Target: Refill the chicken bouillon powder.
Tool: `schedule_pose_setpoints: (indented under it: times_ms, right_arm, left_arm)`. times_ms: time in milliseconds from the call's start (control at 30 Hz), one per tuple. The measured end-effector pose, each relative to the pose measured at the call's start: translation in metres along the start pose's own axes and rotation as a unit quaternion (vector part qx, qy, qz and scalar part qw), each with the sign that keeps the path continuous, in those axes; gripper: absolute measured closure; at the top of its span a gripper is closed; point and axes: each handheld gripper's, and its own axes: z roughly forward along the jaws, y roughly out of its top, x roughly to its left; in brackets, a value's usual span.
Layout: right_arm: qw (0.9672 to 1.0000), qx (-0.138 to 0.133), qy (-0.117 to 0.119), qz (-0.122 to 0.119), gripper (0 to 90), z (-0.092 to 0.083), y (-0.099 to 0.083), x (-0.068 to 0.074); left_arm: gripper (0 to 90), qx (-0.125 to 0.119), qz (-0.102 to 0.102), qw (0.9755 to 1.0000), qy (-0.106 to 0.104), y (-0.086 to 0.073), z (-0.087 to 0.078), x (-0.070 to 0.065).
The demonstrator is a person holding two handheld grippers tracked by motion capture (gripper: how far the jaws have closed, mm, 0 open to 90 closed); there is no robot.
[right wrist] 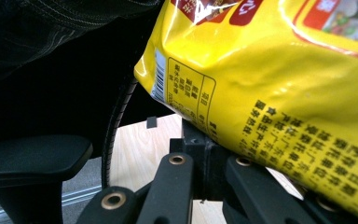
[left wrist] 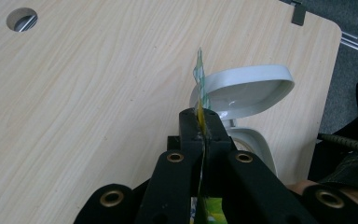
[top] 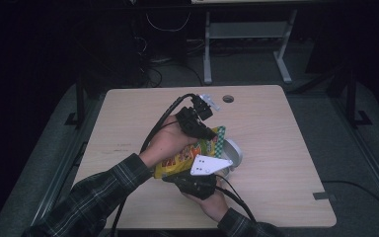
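Note:
A yellow snack bag point(top: 180, 159) with red print hangs tilted between my two grippers over the wooden table point(top: 276, 128). My left gripper point(top: 208, 132) is shut on the bag's green-checked top seam; in the left gripper view the thin seam point(left wrist: 199, 77) stands up out of the closed jaws of this gripper point(left wrist: 200, 125). My right gripper point(top: 180, 177) holds the bag's lower end from below, and in the right gripper view the bag point(right wrist: 270, 84) lies over its closed jaw tips point(right wrist: 201, 140). A white bowl point(top: 234, 152) point(left wrist: 247, 91) sits just beyond the bag's top end.
A round cable hole point(top: 228, 98) point(left wrist: 22, 18) lies near the table's far edge. A small grey tab point(top: 323, 196) marks the right front corner. A black chair point(right wrist: 28, 158) is close to the person. A desk frame point(top: 246, 44) stands beyond the table.

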Motion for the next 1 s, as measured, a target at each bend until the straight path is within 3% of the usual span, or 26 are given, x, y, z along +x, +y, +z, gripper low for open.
schedule_pose_setpoints:
  times_ms: [1000]
  right_arm:
    - [1.0000,-0.004,-0.001,0.005,90.0,-0.0011,0.0017,0.0002]
  left_arm:
    - [90.0,0.001,0.000,1.0000,-0.001,0.0027,0.0010,-0.0005]
